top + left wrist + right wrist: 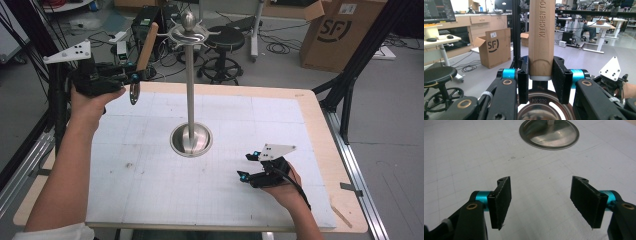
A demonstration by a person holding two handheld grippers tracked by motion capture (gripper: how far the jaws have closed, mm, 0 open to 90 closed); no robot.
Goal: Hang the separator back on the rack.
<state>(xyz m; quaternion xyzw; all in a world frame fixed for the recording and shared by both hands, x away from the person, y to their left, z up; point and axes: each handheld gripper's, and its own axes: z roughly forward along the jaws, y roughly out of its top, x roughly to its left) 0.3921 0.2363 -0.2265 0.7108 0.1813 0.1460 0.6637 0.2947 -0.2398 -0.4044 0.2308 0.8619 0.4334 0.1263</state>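
A kitchen utensil with a wooden handle (146, 46) and a steel head (134, 93) is held upright above the board's far left corner, with my left gripper (134, 75) shut on the handle's lower end. In the left gripper view the pads (560, 80) press both sides of the handle (541, 37), which is stamped "KITCHEN". The handle's top sits close to the hooks at the head of a steel hanging stand (190, 85). My right gripper (252, 167) rests low on the board at the near right, open, with nothing between its pads (502, 200). The stand's round base (549, 133) lies ahead of it.
The white gridded board (150, 190) has a wooden rim. Behind it stand a black stool (225, 42), a cardboard box (340, 30) and floor cables. Black frame posts (350, 85) rise at the right, and a dark post stands at the left.
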